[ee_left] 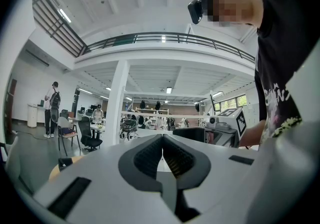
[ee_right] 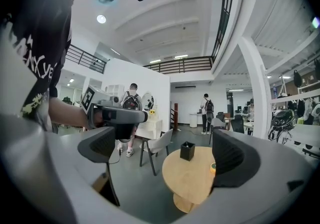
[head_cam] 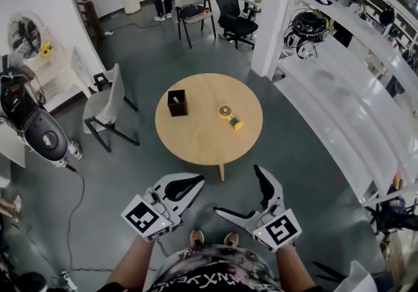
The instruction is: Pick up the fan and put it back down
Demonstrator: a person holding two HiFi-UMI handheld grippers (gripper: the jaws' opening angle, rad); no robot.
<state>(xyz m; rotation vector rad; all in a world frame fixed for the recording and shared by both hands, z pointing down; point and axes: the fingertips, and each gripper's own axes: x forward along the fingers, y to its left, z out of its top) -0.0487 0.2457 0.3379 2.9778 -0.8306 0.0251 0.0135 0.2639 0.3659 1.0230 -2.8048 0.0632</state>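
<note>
So, the fan (head_cam: 228,116) looks to be lying down on the round table (head_cam: 202,147), well ahead of both grippers and touching neither. From the right gripper (head_cam: 237,189) it's out front and a bit to the right. In the right gripper view only a sliver of the fan (ee_right: 212,168) peeks out past the inner edge of the right-hand jaw. A black box (head_cam: 177,102) sits on the same table, near the fan but apart from it, further left as seen from the grippers.

The right gripper has its jaws spread wide w/ nothing between them, just floor and table beyond. The left gripper (head_cam: 196,183) is closed up, jaws pressed together on nothing, and also well short of the table.

Progress imo: basically zero. The fan's on the table and there's no contact; the person isn't even at the table edge. Left to do: close the gap, get open jaws around the fan, lift it, set it back down. Which part to grab, tbh it's too small to tell from here. The wide-open right one is prob the one for the grab, but that's a guess.

Further out, a pale chair (head_cam: 108,104) stands left of the table, well apart from the left gripper.
</note>
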